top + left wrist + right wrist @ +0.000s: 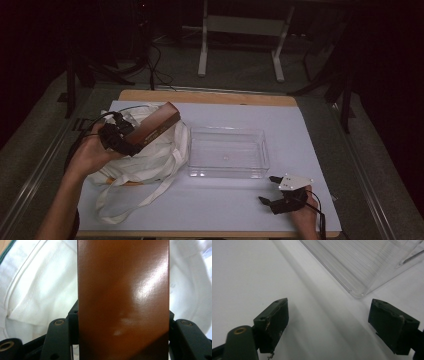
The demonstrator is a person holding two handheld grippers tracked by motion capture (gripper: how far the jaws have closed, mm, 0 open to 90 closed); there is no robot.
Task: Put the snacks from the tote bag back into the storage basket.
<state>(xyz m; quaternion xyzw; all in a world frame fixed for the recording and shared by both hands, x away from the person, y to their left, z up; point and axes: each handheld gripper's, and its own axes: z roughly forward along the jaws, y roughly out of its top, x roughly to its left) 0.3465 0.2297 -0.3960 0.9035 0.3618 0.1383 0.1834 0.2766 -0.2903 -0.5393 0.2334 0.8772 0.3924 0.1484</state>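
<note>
A long glossy brown box (pixel 156 125) is held above a white cloth tote bag (pixel 150 160) at the table's left. My left gripper (pixel 131 146) is shut on the box's lower end, and the box tilts up to the right. In the left gripper view the brown box (pixel 122 297) sits between the jaws with the white bag (pixel 40 290) behind it. A clear plastic tray (pixel 227 172) stands empty at the middle of the table. My right gripper (pixel 269 189) rests open near the front right, just below the tray's right corner. Its view shows the tray corner (pixel 359 275) ahead of the spread fingers (pixel 274 320).
The white table cover (pixel 220 205) spreads under everything, with a wooden table edge (pixel 210 96) at the back. The bag's straps (pixel 135 200) trail toward the front left. Beyond the table stand dark frames and a white stand (pixel 240 45) on the floor.
</note>
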